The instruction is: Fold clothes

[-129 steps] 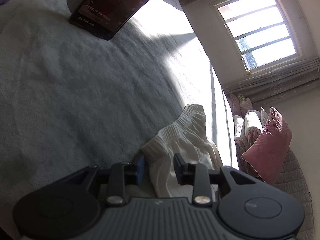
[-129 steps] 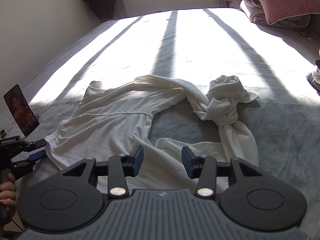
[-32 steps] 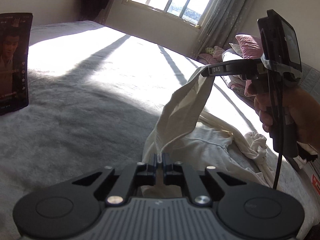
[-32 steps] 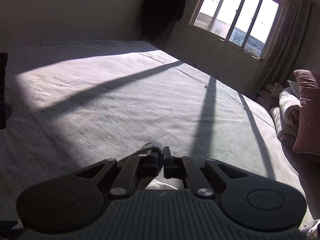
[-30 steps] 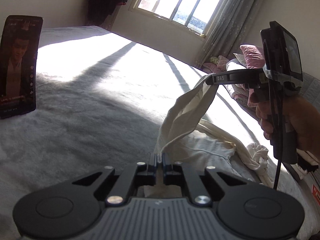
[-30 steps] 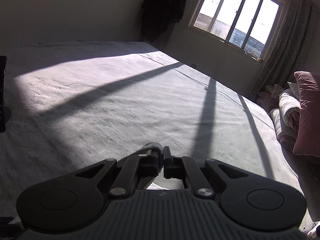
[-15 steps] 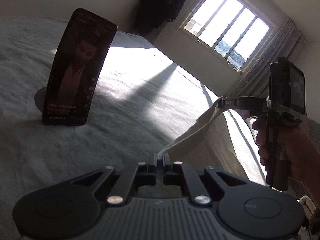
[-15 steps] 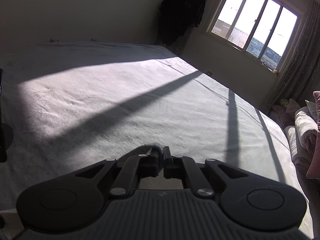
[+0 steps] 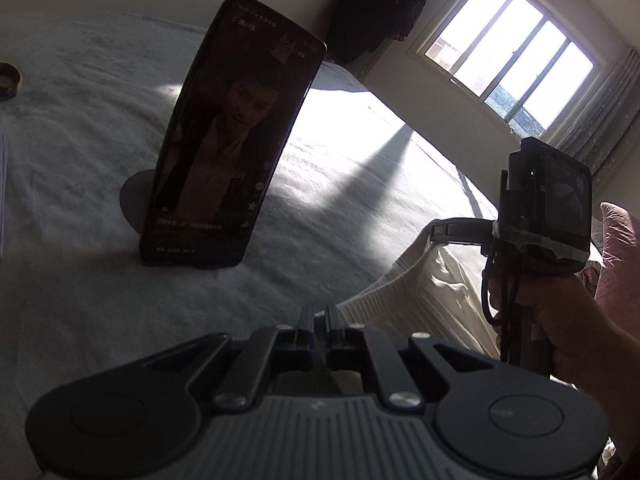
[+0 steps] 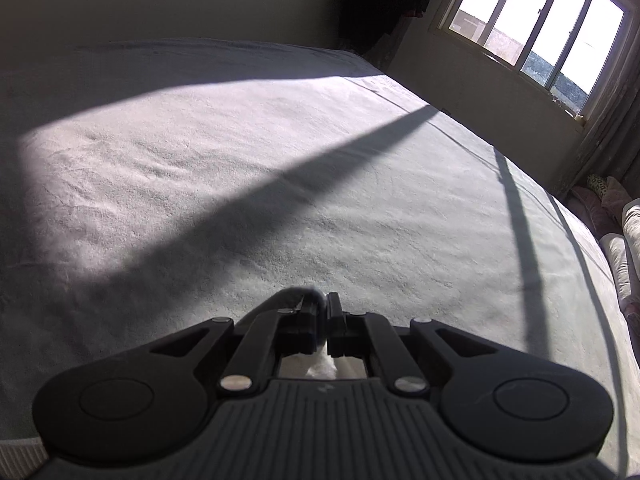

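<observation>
A home bedroom: a wide bed (image 10: 280,184) under grey bedding, a sunlit curtained window (image 9: 508,60), pink pillows (image 9: 620,256), and probably dark clothes (image 9: 380,4) hanging in the corner.

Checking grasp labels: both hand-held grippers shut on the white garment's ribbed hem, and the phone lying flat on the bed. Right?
One error: the phone is not lying flat; it stands propped upright on a round stand on the bed, as the left wrist view shows. The rest holds: the left hand-held gripper and right hand-held gripper are both shut on the white garment at its ribbed hem.
</observation>
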Demonstrator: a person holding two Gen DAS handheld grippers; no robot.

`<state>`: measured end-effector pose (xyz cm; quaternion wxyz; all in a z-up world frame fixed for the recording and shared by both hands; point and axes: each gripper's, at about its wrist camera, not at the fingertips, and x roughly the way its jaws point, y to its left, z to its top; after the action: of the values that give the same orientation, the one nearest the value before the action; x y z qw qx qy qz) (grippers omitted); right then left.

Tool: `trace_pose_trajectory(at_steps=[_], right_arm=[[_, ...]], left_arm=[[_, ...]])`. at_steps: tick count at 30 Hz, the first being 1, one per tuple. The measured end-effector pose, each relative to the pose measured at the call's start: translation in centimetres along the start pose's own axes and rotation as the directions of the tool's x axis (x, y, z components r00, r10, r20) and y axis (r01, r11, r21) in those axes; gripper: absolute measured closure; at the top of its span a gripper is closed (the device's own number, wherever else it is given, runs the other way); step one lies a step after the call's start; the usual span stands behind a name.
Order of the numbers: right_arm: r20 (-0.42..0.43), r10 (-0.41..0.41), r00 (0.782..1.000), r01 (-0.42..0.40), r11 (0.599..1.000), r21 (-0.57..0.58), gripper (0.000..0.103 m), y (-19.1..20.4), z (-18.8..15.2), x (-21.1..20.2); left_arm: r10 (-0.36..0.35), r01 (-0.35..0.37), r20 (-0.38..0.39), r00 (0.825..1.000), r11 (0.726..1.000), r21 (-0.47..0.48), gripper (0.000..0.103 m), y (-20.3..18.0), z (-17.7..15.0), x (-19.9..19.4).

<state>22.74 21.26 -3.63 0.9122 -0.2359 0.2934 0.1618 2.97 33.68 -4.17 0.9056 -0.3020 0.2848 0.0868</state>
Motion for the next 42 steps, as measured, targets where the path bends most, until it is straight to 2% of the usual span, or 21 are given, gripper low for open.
trace_pose_trajectory(at_steps=[3,8,9,10,13,16,17,21,24,25,26,29,31,34,35,36,37,42], right_arm=[[-0.023,-0.015,1.0,0.015,1.0,0.021,0.1,0.3,-0.3,1.4],[-0.06,0.018,0.998,-0.016,0.999,0.042,0.098,0.5,-0.7,2.5],[-0.068,0.027,0.997,-0.024,0.999,0.047,0.095,0.2,-0.6,2.4],[-0.077,0.036,0.996,-0.032,0.998,0.051,0.088,0.0,-0.4,2.2],[-0.102,0.064,0.993,-0.057,0.996,0.066,0.084,-0.7,0.0,1.9],[-0.112,0.092,0.989,-0.083,0.993,0.084,0.056,-1.5,0.5,1.0],[-0.109,0.113,0.988,-0.102,0.99,0.096,0.053,-2.0,0.7,0.6],[-0.107,0.184,0.977,-0.164,0.971,0.177,0.053,-3.4,1.4,-0.8],[-0.119,0.244,0.963,-0.212,0.95,0.23,0.053,-3.7,1.7,-1.4],[-0.134,0.262,0.956,-0.224,0.944,0.243,0.055,-3.5,1.7,-1.4],[-0.151,0.279,0.948,-0.235,0.937,0.257,0.064,-3.3,1.6,-1.3],[-0.197,0.305,0.932,-0.238,0.923,0.303,0.078,-2.4,1.2,-0.4],[-0.211,0.285,0.935,-0.212,0.926,0.313,0.08,-2.0,0.9,0.2],[-0.218,0.27,0.938,-0.188,0.923,0.336,0.084,-1.8,0.6,0.8],[-0.216,0.27,0.938,-0.185,0.92,0.347,0.091,-1.9,0.5,0.9],[-0.208,0.266,0.941,-0.184,0.92,0.347,0.095,-1.8,0.5,0.9],[-0.199,0.257,0.946,-0.18,0.924,0.337,0.1,-1.6,0.6,0.7],[-0.159,0.204,0.966,-0.155,0.949,0.275,0.103,-0.8,1.1,0.4]], left_arm=[[0.103,-0.104,0.003,0.995,0.994,0.044,0.103,0.4,0.1,0.5],[0.065,-0.067,-0.032,0.997,0.997,-0.048,0.103,2.4,0.5,0.6],[0.061,-0.063,-0.034,0.998,0.996,-0.055,0.103,2.4,0.5,0.5],[0.054,-0.056,-0.037,0.998,0.997,-0.062,0.102,2.5,0.5,0.5],[0.012,-0.016,-0.052,0.999,0.997,-0.08,0.1,2.5,0.3,0.5],[-0.053,0.042,-0.07,0.996,0.989,-0.142,0.093,3.0,0.2,0.6],[-0.076,0.062,-0.076,0.994,0.984,-0.168,0.092,3.2,0.2,0.7],[-0.16,0.131,-0.096,0.982,0.959,-0.253,0.09,3.7,-0.2,0.9],[-0.194,0.159,-0.101,0.976,0.946,-0.283,0.088,3.8,-0.5,1.1],[-0.206,0.168,-0.101,0.973,0.941,-0.293,0.088,3.8,-0.6,1.2],[-0.217,0.178,-0.102,0.971,0.936,-0.302,0.088,3.9,-0.7,1.2],[-0.245,0.201,-0.102,0.964,0.925,-0.324,0.088,3.8,-1.0,1.6],[-0.255,0.209,-0.102,0.962,0.921,-0.329,0.084,3.6,-1.2,1.9],[-0.238,0.192,-0.115,0.965,0.93,-0.315,0.083,3.1,-1.5,2.4],[-0.231,0.185,-0.118,0.966,0.933,-0.309,0.083,2.9,-1.6,2.6],[-0.226,0.182,-0.119,0.967,0.936,-0.302,0.086,2.6,-1.6,2.7],[-0.221,0.178,-0.119,0.968,0.939,-0.293,0.096,2.3,-1.7,2.7],[-0.17,0.153,-0.059,0.984,0.961,-0.23,0.099,1.4,-1.8,0.9]])
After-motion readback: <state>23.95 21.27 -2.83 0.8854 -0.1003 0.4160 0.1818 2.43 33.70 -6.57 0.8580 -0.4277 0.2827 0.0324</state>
